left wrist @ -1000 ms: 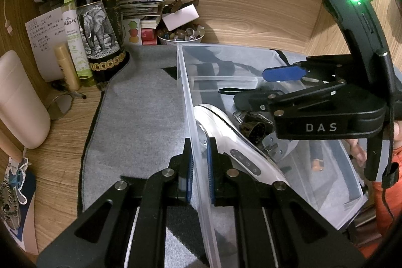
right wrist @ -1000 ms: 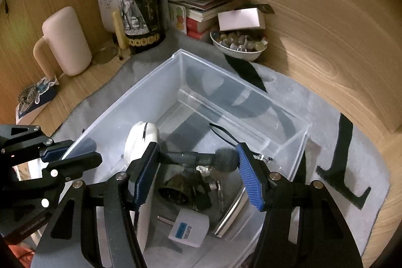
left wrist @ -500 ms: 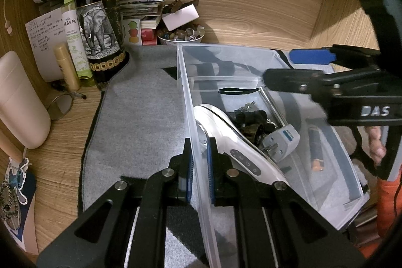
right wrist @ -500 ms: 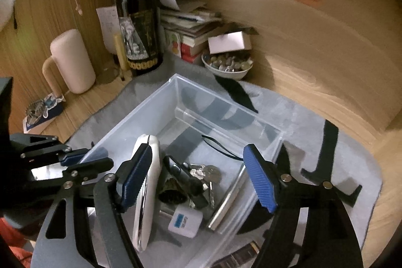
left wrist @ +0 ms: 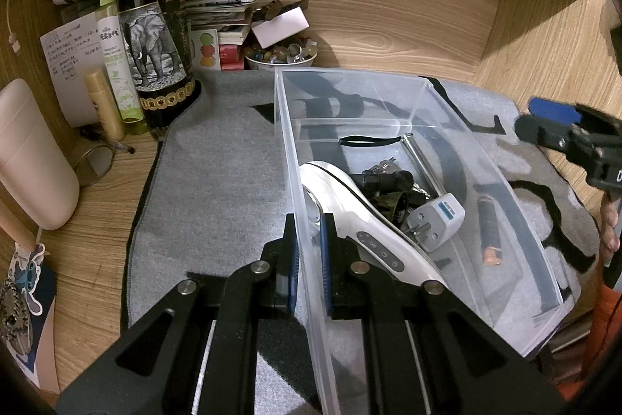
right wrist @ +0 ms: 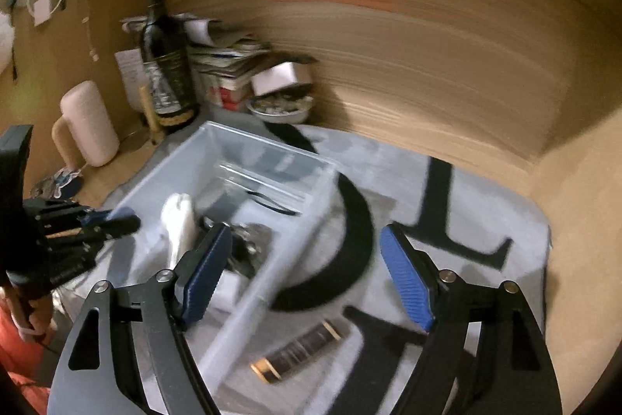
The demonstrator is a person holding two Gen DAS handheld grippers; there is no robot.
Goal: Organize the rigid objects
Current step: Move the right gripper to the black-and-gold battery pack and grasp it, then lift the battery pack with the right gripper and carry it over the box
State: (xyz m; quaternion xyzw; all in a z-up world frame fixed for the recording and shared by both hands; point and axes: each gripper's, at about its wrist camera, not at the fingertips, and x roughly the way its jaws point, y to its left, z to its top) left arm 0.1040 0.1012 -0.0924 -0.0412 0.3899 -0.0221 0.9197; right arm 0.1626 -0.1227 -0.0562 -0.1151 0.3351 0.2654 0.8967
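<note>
Right tongs [right wrist: 303, 279], empty and spreading, have left the bin [left wrist: 388, 80] for the tube [right wrist: 299, 349] beside it; left tongs [left wrist: 309, 259] pinch the bin's wall.

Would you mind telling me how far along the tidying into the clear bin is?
Mostly done: the white device, plug adapter and keys already lie in the clear bin. The left hand-held gripper clamps the bin's wall. The right hand-held gripper is opening, empty. Left: the dark tube on the mat.
</note>
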